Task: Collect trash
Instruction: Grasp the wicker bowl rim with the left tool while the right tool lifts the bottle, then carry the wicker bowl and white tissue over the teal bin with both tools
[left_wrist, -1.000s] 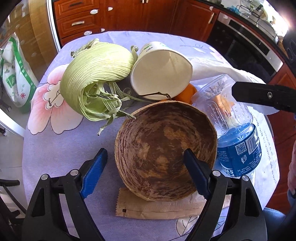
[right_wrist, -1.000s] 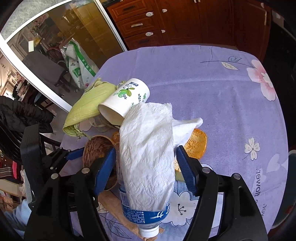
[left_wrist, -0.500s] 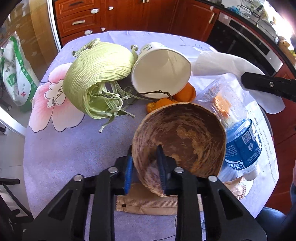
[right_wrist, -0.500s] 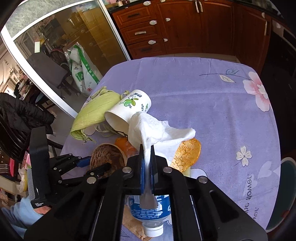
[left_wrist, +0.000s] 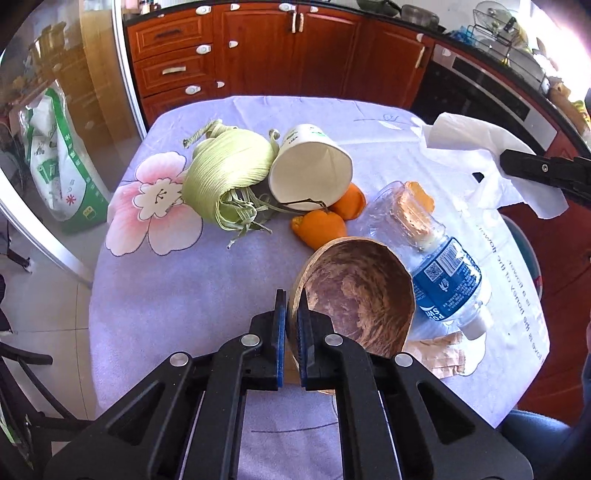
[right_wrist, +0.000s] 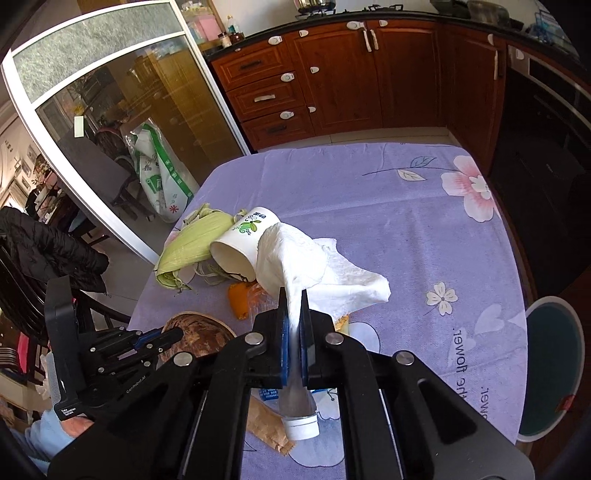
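The plastic bottle lies at the right centre of the left wrist frame, its lower side hidden behind the coconut shell and its contents hard to make out through the crumpled clear wall; in the right wrist frame only its white cap and a strip of label show beneath my right claw. A brown paper wrapper is mostly covered by the shell and the bottle. My left claw, at lower centre of its frame, is closed down to a narrow gap on the near rim of the coconut shell, one pad outside the wall and one inside. My right claw is pinched nearly flat on a fold of white paper towel, which drapes up and to the right from the pads. On the lilac flowered table, at upper left of centre, a corn husk touches a tipped paper cup, with orange peel just below the cup.
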